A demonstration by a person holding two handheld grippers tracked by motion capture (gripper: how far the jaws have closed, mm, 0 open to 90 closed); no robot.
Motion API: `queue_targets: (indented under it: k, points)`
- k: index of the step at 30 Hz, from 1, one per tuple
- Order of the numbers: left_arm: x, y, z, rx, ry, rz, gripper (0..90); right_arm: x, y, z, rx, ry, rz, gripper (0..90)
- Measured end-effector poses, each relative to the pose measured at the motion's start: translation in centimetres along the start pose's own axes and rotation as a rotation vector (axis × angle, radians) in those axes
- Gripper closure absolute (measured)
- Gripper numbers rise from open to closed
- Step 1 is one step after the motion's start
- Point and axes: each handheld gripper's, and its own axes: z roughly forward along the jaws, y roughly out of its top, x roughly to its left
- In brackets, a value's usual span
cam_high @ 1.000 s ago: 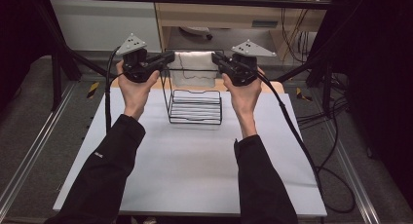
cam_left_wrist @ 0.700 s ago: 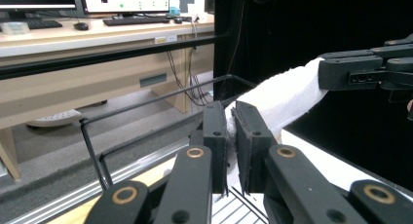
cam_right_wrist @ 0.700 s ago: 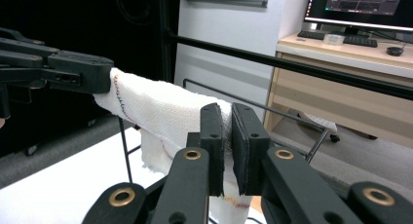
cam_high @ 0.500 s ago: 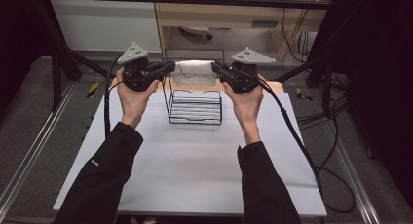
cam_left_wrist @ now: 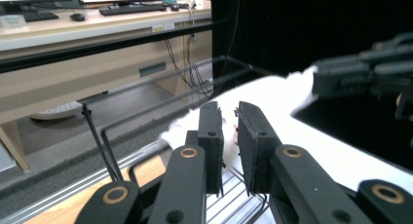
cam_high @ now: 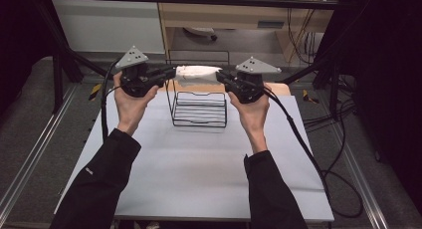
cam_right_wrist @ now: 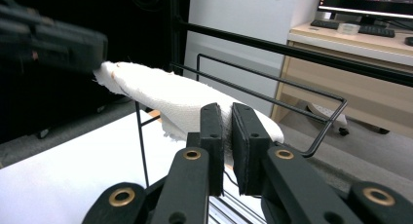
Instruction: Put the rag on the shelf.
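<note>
- Your left gripper (cam_high: 166,74) has its jaws pressed in on one end of the white cloth (cam_high: 197,72); in the left gripper view the fabric sits squeezed between the two black pads (cam_left_wrist: 212,136).
- Your right gripper (cam_high: 223,79) pinches the opposite end the same way, its pads (cam_right_wrist: 211,136) pressed together on the fabric, so the cloth spans the gap between your two tools.
- Held at both ends like this, the cloth hangs as a loosely rolled or folded band rather than a sheet; I judge you grip it so to keep it stretched and under control.
- Just below and between your grippers stands the black wire rack (cam_high: 199,107), with its taller back frame rising beyond the cloth.
- The cloth is up in the air above the rack, apparently clear of its wires, though whether it brushes the back frame I cannot tell.
- The rack rests on the white table top (cam_high: 199,174), toward the far edge from you, which leaves the near surface free under your forearms.
</note>
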Motion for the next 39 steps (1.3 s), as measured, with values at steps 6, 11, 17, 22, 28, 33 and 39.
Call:
queue_targets:
  k: [6, 11, 17, 22, 28, 33, 39]
  points:
    - [0.4, 1.3, 1.1, 0.043, 0.004, -0.027, 88.6, 0.2, -0.4, 0.1, 0.007, 0.001, -0.008, 84.0]
    - [0.2, 0.9, 2.9, 0.108, -0.022, -0.040, 89.7, 0.2, -0.7, 0.0, 0.011, 0.006, -0.005, 83.8]
    - [-0.1, -0.6, 3.7, 0.155, -0.052, -0.035, 89.8, 0.2, -1.2, 0.0, 0.018, 0.013, -0.008, 83.5]
    - [-0.2, -1.5, 3.9, 0.172, -0.051, -0.024, 89.8, 0.2, -1.6, 0.1, 0.029, 0.015, -0.007, 82.8]
    - [-0.1, -1.8, 4.1, 0.174, -0.053, -0.028, 89.9, 0.2, -1.4, -0.3, 0.028, 0.030, 0.004, 77.7]
    - [-0.1, -2.0, 4.3, 0.180, -0.051, -0.020, 90.0, -0.1, -0.5, -0.7, -0.003, 0.036, 0.016, 73.8]
    - [-0.1, -2.5, 4.5, 0.190, -0.044, -0.011, 90.0, 0.1, -0.2, 0.4, 0.054, 0.069, 0.024, 88.2]
